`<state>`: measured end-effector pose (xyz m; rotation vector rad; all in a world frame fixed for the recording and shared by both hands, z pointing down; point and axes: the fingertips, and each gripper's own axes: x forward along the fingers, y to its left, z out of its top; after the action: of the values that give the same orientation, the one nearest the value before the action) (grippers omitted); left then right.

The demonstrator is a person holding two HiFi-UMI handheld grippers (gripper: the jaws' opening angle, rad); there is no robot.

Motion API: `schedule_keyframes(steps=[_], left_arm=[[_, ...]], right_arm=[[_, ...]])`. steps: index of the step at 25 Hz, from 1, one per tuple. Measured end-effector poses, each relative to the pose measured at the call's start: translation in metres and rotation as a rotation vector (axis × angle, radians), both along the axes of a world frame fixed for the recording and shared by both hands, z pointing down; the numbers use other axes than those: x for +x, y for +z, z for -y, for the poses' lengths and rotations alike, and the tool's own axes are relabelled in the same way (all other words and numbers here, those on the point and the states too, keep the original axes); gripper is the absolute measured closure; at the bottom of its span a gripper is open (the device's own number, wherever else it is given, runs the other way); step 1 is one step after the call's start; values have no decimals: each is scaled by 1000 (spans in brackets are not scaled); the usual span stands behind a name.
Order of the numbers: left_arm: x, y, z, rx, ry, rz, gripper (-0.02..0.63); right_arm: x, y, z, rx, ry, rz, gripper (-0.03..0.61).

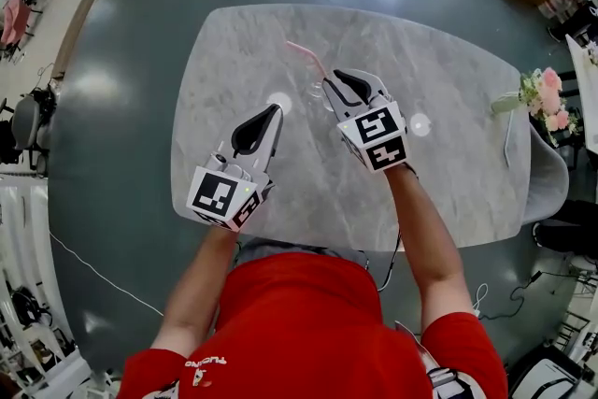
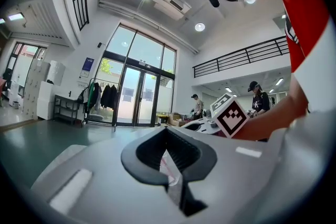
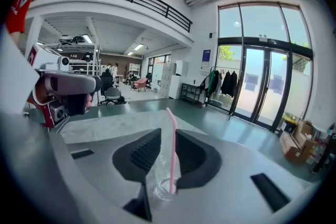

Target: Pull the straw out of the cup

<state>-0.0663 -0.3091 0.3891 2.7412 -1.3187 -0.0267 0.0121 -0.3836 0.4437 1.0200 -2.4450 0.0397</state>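
Pink bendy straw (image 3: 171, 147) stands in a clear plastic cup (image 3: 159, 178). The cup is on the marble table (image 1: 448, 154), right between the jaws of the right gripper (image 1: 338, 81), which are closed in on its sides. The left gripper (image 1: 272, 114) waits close by on the left, jaws pressed together on nothing.

My guess is both pieces weigh next to nothing. The cup wall looks thin and would buckle under a hard squeeze, and the straw is smooth and would crush flat easily. I'd pinch the straw gently on the straight part just above the rim, then pull straight up.

Tricky bits: from the head view the cup nearly vanishes against the marble, and only the straw's bent top shows. I can't tell if there's liquid inside, or how hard the pads bite.
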Motion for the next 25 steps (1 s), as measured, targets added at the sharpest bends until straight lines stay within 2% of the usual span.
schedule_keyframes(steps=[6,16,25], left_arm=[[4,6,2,-13,7,-1,609],[0,10,5,-24,0,5,609],[-5,13,8,-32,-4,5,609]], right_arm=[[-3,26,15,-47,-14,-77,479],[-7,58,35,-106,-39,-202,476],[-14,67,41,-128,-52,-232,482]])
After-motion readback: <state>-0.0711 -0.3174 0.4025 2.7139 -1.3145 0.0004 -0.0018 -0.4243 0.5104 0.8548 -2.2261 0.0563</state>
